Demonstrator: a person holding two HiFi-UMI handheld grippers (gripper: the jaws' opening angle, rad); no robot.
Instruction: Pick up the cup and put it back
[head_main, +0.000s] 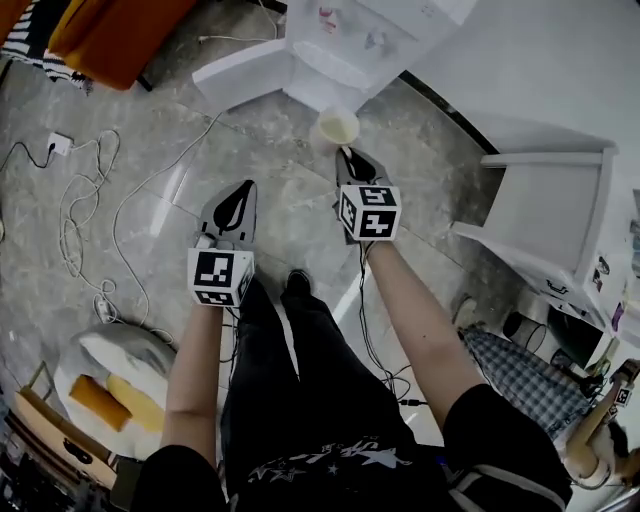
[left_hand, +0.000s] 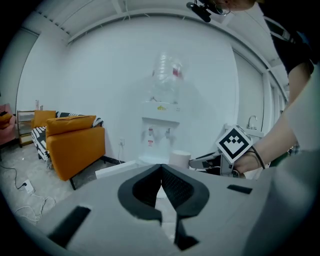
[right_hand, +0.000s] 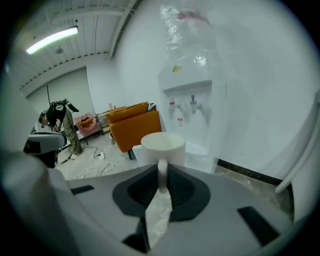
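The white cup hangs in the air above the marble floor, in front of the white water dispenser. My right gripper is shut on the cup's handle. In the right gripper view the handle stands pinched between the dark pads and the cup sits upright beyond my right gripper. My left gripper is held to the left of it, a little lower, shut with nothing in it. In the left gripper view, beyond my left gripper, the cup shows at the tip of the right gripper.
An orange sofa stands at the far left, and cables trail over the floor. A white cabinet is at the right. A bag lies by my left leg. A person stands far back.
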